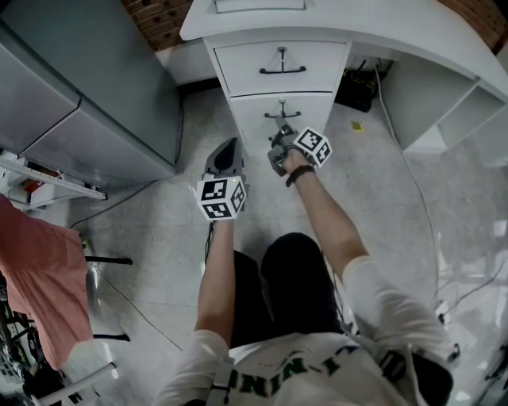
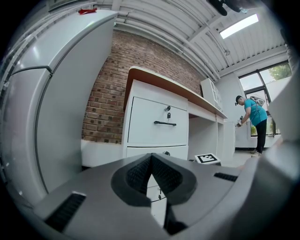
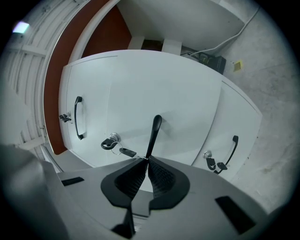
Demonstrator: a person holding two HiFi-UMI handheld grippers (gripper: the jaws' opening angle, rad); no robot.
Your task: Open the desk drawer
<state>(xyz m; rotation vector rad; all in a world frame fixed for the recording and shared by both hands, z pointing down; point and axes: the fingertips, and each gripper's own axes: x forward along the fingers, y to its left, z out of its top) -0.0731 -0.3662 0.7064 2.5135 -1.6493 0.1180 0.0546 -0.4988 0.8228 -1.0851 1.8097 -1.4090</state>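
Observation:
The white desk (image 1: 333, 20) has a stack of drawers; the top drawer (image 1: 238, 71) is closed. My right gripper (image 1: 281, 135) is at the second drawer (image 1: 313, 107), shut on its black handle (image 3: 154, 131), which runs into the pads of the right gripper (image 3: 146, 161). A key ring (image 3: 112, 143) hangs from the lock beside it. My left gripper (image 1: 232, 145) hovers to the left of the drawers, touching nothing. In its own view the left gripper (image 2: 151, 159) has its pads meeting at the tips with nothing between them, facing the top drawer handle (image 2: 165, 123).
A tall grey cabinet (image 1: 87, 87) stands close on the left. Under the desk sit a black box (image 1: 357, 87) and a white cable (image 1: 397, 135). A red-draped rack (image 1: 36, 277) is at the lower left. A person (image 2: 253, 122) stands far off.

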